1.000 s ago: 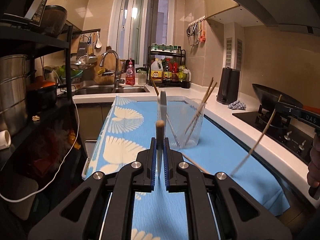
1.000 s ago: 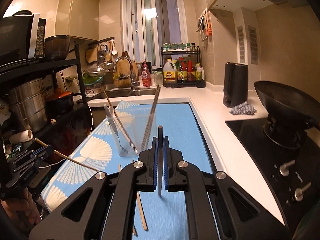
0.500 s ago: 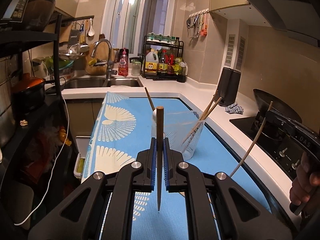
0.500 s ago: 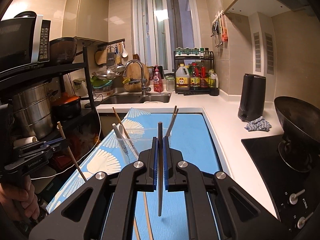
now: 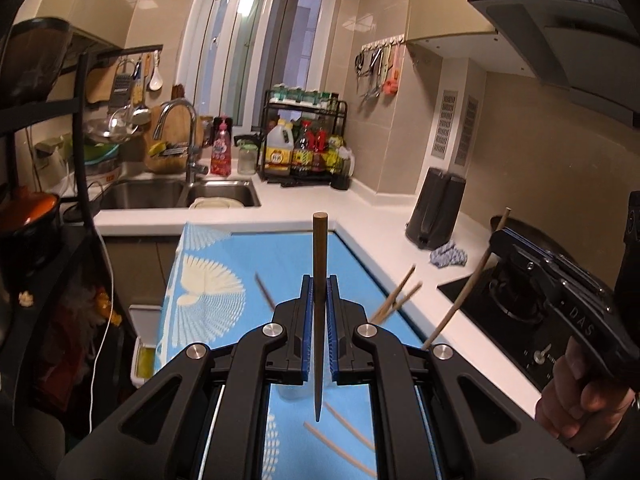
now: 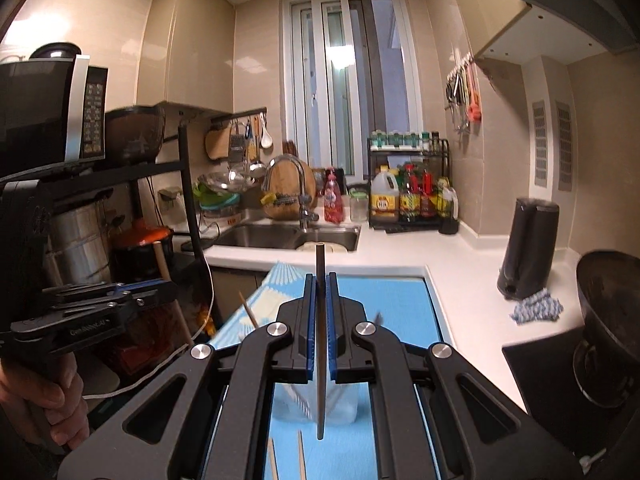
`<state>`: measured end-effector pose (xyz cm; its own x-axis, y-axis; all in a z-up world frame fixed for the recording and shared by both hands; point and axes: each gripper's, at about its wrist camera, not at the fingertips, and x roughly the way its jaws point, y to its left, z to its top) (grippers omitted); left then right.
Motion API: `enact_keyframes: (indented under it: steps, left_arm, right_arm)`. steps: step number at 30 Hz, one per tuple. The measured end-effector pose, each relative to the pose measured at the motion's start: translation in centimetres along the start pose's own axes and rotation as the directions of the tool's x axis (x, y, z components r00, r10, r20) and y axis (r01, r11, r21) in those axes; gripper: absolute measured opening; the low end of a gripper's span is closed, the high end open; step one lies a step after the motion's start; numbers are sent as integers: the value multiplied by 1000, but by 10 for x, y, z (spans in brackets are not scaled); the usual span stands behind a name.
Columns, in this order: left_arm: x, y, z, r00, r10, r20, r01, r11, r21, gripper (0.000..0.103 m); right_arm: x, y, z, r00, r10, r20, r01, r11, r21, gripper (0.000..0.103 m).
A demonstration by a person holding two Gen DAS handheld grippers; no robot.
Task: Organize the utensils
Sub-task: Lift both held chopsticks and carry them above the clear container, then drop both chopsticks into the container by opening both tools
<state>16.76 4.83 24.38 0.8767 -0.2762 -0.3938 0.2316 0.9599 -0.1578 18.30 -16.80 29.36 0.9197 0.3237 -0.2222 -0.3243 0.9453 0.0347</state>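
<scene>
Your left gripper [image 5: 319,328] and right gripper [image 6: 319,328] are each clamped on one upright chopstick [image 5: 319,280], tip down. The cup [image 6: 316,404] sits below and just ahead on the blue mat [image 6: 400,320], roughly between both grippers, so neither hand is clearly nearer.

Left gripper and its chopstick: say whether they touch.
Touching. The left wrist view shows the left gripper with both blue pads shut against the upright chopstick.

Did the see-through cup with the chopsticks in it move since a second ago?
Cannot tell. The clear cup sits lower in both views, but so does the blue cloth under it, so the cameras rose. It is on the cloth in every frame.
</scene>
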Motion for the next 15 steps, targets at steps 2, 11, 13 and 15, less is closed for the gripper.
enact_keyframes:
  steps: [2, 11, 13, 15]
  left_arm:
    - [5, -4, 17, 1000, -10, 20, 10, 1000, 3, 7]
    - [54, -7, 47, 998, 18, 57, -18, 1000, 10, 7]
    - [75, -2, 39, 999, 36, 14, -36, 999, -2, 7]
    - [96, 2, 22, 998, 55, -42, -55, 998, -5, 7]
  right_arm:
    - [4, 3, 18, 999, 4, 42, -3, 1000, -13, 5]
    - [50, 3, 40, 995, -8, 95, 11, 999, -32, 5]
    - [66, 0, 28, 998, -18, 58, 20, 999, -28, 5]
    - [84, -7, 11, 1000, -27, 6, 27, 1000, -15, 5]
